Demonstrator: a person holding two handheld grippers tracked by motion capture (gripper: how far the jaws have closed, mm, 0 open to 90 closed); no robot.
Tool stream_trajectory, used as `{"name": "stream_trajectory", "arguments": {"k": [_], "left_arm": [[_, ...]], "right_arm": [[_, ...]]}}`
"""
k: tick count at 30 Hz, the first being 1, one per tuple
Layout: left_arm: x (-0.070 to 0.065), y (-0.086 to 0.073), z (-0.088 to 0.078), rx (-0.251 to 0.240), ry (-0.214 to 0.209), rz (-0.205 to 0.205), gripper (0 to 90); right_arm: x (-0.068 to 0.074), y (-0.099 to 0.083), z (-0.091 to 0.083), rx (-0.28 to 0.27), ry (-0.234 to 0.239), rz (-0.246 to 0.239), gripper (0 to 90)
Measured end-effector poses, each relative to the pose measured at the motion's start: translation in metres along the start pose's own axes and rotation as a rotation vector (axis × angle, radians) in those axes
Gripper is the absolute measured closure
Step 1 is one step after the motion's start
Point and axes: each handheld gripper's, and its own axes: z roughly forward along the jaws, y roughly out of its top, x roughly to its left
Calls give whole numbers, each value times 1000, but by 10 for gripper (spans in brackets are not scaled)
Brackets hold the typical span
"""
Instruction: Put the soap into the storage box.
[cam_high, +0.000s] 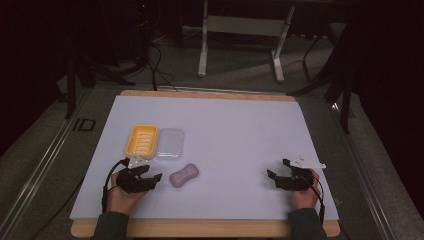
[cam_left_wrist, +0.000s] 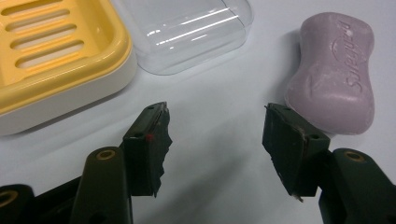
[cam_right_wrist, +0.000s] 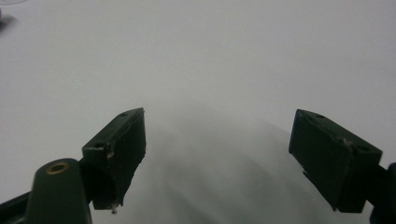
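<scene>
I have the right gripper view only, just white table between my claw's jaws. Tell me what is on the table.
Observer: A purple soap bar lies near the left claw, off to your left.
Operator: Say what sits behind it.
Observer: A yellow slotted soap dish with a clear plastic lid beside it, the open side of the lid facing up.
Operator: Report the left claw's state.
Observer: Its jaws stand open with nothing between them; the soap lies just past the right-hand jaw in the left gripper view.
</scene>
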Motion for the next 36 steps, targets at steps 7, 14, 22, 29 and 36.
{"name": "stream_trajectory", "arguments": {"k": [7,14,22,29,36], "left_arm": [[0,5,-1,14,-39,15,398],[-2,16,-4,14,-65,55,394],[0,23,-6,7,-66,60,381],[3,30,-11,3,-68,67,378],[3,35,-13,15,-72,88,371]], "right_arm": [[-1,0,-1,-9,-4,17,177],[-2,-1,-1,-14,0,15,178],[-2,-1,-3,-29,-2,20,178],[-2,-1,-4,-35,4,17,179],[-1,-1,-4,-37,2,5,178]]}}
